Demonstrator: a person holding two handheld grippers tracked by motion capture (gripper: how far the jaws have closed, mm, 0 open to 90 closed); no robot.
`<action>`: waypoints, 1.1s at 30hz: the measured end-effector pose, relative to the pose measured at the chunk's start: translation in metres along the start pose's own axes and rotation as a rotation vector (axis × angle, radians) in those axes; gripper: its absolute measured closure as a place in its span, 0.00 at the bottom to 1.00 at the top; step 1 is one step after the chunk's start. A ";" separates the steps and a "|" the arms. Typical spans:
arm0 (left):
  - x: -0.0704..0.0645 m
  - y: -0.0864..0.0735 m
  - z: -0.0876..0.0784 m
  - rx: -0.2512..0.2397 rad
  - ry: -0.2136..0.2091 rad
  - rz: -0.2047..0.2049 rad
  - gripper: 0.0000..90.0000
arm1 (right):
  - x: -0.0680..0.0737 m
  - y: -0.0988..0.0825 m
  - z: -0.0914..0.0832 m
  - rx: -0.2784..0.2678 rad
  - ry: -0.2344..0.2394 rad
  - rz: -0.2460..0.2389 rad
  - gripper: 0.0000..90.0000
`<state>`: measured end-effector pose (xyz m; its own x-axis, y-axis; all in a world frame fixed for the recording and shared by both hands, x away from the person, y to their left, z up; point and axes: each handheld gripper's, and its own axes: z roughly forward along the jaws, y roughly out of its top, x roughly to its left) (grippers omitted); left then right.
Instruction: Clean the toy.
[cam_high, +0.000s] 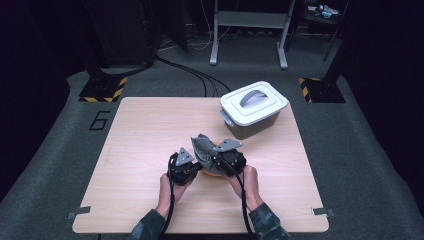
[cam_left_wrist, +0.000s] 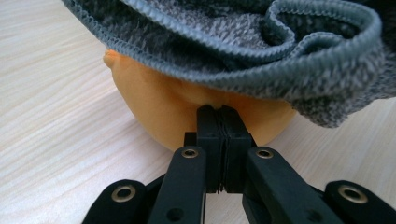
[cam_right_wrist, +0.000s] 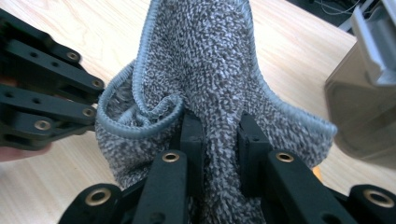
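My left hand-held gripper (cam_left_wrist: 223, 116) clenched on the rim of the orange bowl (cam_left_wrist: 159, 105), my right hand-held gripper (cam_right_wrist: 219, 130) grasping the grey cloth (cam_right_wrist: 210, 60) bunched over that bowl, both mid-tabletop (cam_high: 145, 130), lidded grey bin (cam_high: 253, 108) nearby.

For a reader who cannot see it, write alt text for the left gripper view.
The left gripper is shut on the rim of an orange bowl that sits on a pale wooden table. A grey cloth is draped over the bowl's top.
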<state>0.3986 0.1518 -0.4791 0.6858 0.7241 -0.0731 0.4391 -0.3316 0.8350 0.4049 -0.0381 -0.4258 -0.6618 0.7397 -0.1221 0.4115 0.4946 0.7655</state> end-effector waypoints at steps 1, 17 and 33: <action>0.000 -0.001 0.000 -0.001 -0.004 -0.005 0.98 | -0.002 -0.002 0.001 -0.001 0.004 0.009 0.85; -0.001 -0.002 0.002 -0.002 -0.017 -0.006 0.98 | -0.055 -0.048 -0.006 0.027 -0.081 0.182 0.84; 0.003 0.011 -0.009 -0.059 0.000 0.035 0.58 | -0.063 -0.054 -0.002 0.047 -0.081 0.195 0.84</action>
<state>0.4007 0.1559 -0.4652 0.6997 0.7131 -0.0435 0.3801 -0.3200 0.8678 0.4231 -0.1117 -0.4582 -0.5151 0.8567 -0.0266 0.5566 0.3580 0.7497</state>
